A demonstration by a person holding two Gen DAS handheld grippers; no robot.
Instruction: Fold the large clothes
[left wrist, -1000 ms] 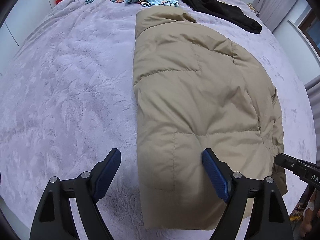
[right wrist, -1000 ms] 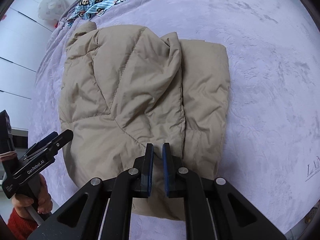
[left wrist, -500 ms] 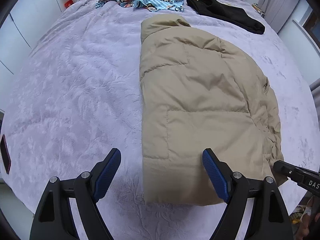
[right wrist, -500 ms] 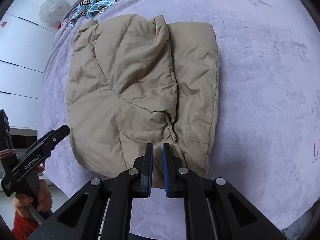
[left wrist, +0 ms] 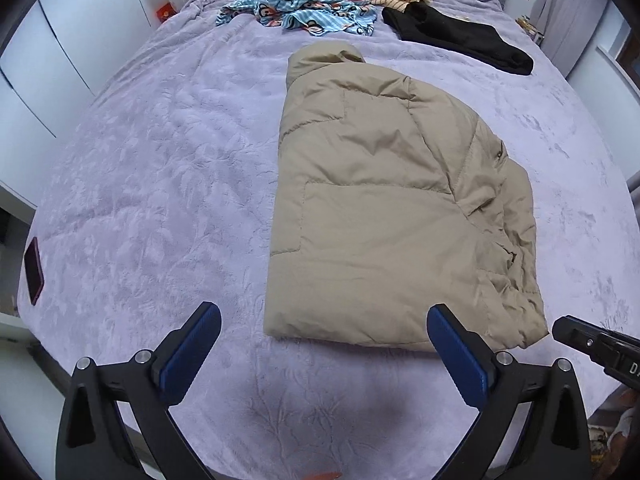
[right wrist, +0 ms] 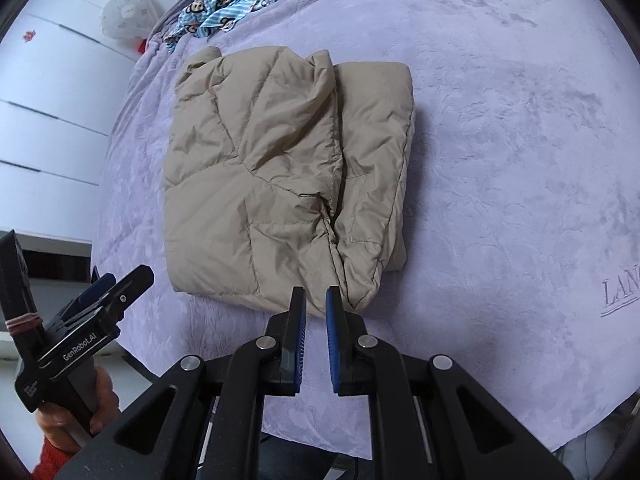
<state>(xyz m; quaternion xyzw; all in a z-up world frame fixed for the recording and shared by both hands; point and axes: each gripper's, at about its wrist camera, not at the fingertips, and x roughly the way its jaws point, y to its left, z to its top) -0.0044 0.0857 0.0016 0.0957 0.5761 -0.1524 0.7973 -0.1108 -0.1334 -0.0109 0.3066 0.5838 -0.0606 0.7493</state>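
Right wrist view: "GenRobot.AI" on left gripper (right wrist: 105, 286); "LAN" on bedspread (right wrist: 520, 160).

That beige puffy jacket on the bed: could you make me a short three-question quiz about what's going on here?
1. True or false: the beige jacket lies folded on the purple blanket.
2. Which garment lies nearest the jacket's collar? A) blue monkey-print cloth B) red scarf C) green towel
3. Fill in: the left gripper is holding ____.

Key
1. True.
2. A.
3. Nothing: its jaws are opening wide over bare blanket. The right gripper is also opening, with nothing between its fingers.
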